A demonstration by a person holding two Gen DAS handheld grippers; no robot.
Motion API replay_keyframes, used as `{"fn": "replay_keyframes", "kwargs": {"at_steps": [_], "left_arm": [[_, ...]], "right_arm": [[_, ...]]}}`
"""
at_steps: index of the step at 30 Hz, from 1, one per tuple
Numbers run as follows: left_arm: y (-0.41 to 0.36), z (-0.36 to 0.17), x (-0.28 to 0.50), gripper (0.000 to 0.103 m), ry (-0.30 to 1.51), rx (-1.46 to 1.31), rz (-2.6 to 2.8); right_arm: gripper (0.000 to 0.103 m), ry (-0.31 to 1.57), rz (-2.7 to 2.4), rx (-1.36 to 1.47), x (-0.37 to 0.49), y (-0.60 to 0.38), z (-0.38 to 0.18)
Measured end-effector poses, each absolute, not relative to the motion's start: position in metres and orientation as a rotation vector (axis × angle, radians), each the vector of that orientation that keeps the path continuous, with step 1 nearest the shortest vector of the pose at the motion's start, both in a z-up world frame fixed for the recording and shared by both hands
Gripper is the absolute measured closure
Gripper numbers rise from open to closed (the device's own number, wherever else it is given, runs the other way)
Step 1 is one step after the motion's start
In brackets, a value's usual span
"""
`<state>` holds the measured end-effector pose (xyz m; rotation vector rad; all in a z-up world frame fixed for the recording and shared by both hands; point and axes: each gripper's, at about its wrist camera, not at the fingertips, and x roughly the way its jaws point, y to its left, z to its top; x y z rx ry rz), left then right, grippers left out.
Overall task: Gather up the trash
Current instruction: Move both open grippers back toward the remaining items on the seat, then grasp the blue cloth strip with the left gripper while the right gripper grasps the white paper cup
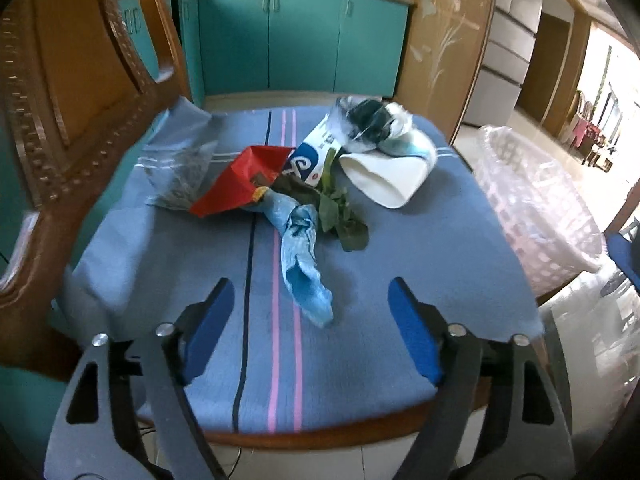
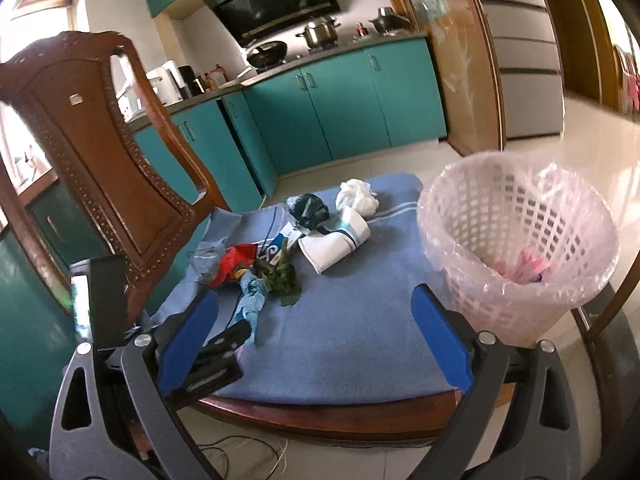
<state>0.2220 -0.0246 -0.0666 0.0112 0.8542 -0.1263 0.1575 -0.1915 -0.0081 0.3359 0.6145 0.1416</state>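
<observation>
1. While my left gripper [image 1: 310, 308] hangs over the near edge of the surface [image 1: 420, 260], its jaws are spread and empty, with the tail of the crumpled blue wrapper [image 1: 302, 256] lying just ahead between the blue pads [image 1: 212, 320].
2. My right gripper [image 2: 314, 320] is spread wide too, holding nothing, low over the blue cloth on the same surface.
3. The rest of the trash sits in a loose heap beyond the wrapper: a red packet [image 1: 240, 184] touching its far end, wilted green leaves [image 1: 340, 212] beside it, a blue-and-white carton [image 1: 310, 160], a white paper cup [image 1: 384, 176] on its side, and a clear bag of dark scraps [image 1: 184, 172] to the left by the wooden chair [image 1: 80, 120].
4. The lined pink bin [image 2: 516, 248] stands at the right edge, near my right gripper, with something pink already inside.
5. I judge this to be the approach to a pick, the wrapper being the nearest piece.
6. Next I would ease the left gripper forward and down until the pads straddle the wrapper, then pinch gently; it is limp and may drag the red packet along.
</observation>
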Motion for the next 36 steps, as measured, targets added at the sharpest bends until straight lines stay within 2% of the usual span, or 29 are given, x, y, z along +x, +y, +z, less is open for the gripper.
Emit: {"fn": "replay_keyframes", "kwargs": {"at_steps": [2,4,6,7,8,9,17,21,25,28,29,30,32,33,36], "left_arm": [[-0.027,-0.075,0.236,0.035,0.876,0.013,-0.120],[-0.027,-0.086,0.248,0.048,0.929,-0.014,-0.132],[-0.027,-0.097,0.258,0.068,0.984,-0.030,-0.138],[-0.026,-0.098,0.258,0.072,0.968,-0.019,-0.133],[-0.025,-0.098,0.258,0.095,0.980,-0.023,-0.139],[-0.024,-0.097,0.259,0.101,0.988,-0.040,-0.153],[0.007,-0.022,0.205,0.101,0.763,-0.093,-0.230],[0.031,0.023,0.167,0.101,0.564,-0.120,-0.247],[0.049,0.039,0.146,0.101,0.442,-0.126,-0.212],[0.049,0.038,0.148,0.101,0.453,-0.111,-0.226],[0.049,0.038,0.149,0.101,0.458,-0.106,-0.233],[0.048,0.037,0.147,0.101,0.457,-0.103,-0.239],[0.049,0.038,0.145,0.101,0.458,-0.104,-0.249],[0.050,0.037,0.144,0.101,0.461,-0.101,-0.252],[0.057,0.037,0.151,0.101,0.476,-0.114,-0.257]], "right_arm": [[0.008,0.631,0.154,0.375,0.161,-0.195,-0.012],[0.008,0.654,0.162,0.414,0.167,-0.199,-0.016],[0.008,0.673,0.164,0.439,0.174,-0.201,-0.020],[0.008,0.677,0.165,0.444,0.177,-0.202,-0.021],[0.008,0.678,0.169,0.452,0.180,-0.202,-0.021],[0.008,0.680,0.173,0.464,0.185,-0.202,-0.022],[0.011,0.821,0.222,0.784,0.246,-0.216,-0.062],[0.019,0.893,0.227,0.925,0.280,-0.217,-0.089],[0.025,0.932,0.210,0.982,0.308,-0.207,-0.107],[0.040,0.932,0.188,0.990,0.331,-0.199,-0.116],[0.048,0.931,0.188,0.988,0.336,-0.198,-0.118],[0.060,0.932,0.190,0.997,0.340,-0.197,-0.120],[0.074,0.929,0.183,1.001,0.339,-0.200,-0.123],[0.077,0.926,0.177,1.003,0.335,-0.204,-0.123],[0.078,0.896,0.190,0.974,0.315,-0.213,-0.106]]}}
